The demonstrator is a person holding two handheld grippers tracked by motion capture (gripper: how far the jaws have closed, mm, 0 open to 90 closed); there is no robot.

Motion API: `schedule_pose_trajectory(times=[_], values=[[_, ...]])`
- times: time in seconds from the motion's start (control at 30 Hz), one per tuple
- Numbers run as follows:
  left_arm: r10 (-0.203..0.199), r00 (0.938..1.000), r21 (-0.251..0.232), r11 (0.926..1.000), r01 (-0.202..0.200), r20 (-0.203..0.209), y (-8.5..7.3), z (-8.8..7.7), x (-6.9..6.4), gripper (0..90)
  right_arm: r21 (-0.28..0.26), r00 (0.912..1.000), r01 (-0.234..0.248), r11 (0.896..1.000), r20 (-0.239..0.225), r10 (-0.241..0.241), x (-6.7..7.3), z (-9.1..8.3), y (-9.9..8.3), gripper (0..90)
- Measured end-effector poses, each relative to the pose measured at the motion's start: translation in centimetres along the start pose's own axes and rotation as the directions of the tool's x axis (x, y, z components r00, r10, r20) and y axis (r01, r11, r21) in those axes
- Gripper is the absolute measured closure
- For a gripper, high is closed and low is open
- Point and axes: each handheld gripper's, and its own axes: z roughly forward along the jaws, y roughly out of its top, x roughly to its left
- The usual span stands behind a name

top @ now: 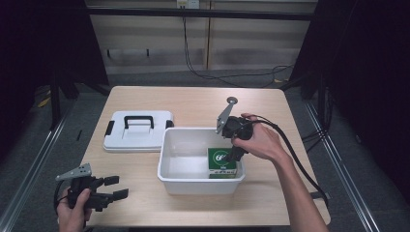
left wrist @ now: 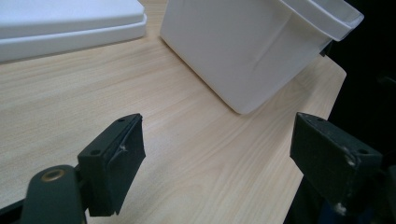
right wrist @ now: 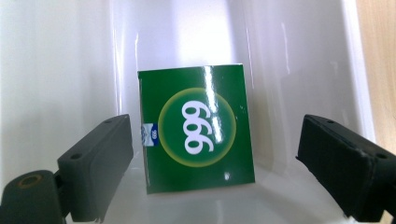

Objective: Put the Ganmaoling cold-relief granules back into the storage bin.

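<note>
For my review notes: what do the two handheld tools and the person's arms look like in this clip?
Both tools are black with two blocky black jaws. The left tool and the right tool each carry a grey three-cornered plate on top. A black cable trails from each, the right one looping past the forearm. The jaw pads show small screw holes and scuffed edges. Forearms are bare, with no sleeves or gloves visible.

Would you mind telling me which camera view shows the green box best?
The right gripper view: the green box faces the camera between the open fingers, its "999" logo readable. The high view shows it small inside the white bin, partly behind the right gripper.
</note>
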Motion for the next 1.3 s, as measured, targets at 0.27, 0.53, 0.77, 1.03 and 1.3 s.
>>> schedule_pose_trajectory(times=[0.27,0.53,0.77,1.03,1.3], values=[[-0.002,1.0000,-0.001,1.0000,0.002,-0.003,0.0,0.0,0.0,17.8,-0.065,0.9988,-0.045,0.997,0.018,0.046,0.2,-1.4,-1.7,11.9],[-0.006,1.0000,0.000,1.0000,0.006,-0.001,-0.1,0.0,0.0,17.8,-0.192,0.9955,-0.050,0.980,0.070,0.064,0.8,-3.2,-3.7,12.2],[-0.006,1.0000,0.000,1.0000,0.006,-0.006,-0.1,0.0,0.0,17.8,-0.265,0.9877,-0.083,0.961,0.106,0.115,1.4,-4.1,-5.8,12.0],[-0.004,0.9999,0.005,1.0000,0.005,-0.013,-0.1,0.0,0.0,17.8,-0.339,0.9656,-0.140,0.930,0.161,0.204,2.0,-5.2,-8.0,12.4],[-0.005,0.9999,0.006,1.0000,0.005,-0.014,-0.1,0.0,0.0,17.8,-0.410,0.9413,-0.194,0.891,0.178,0.287,2.8,-5.6,-10.7,12.4]])
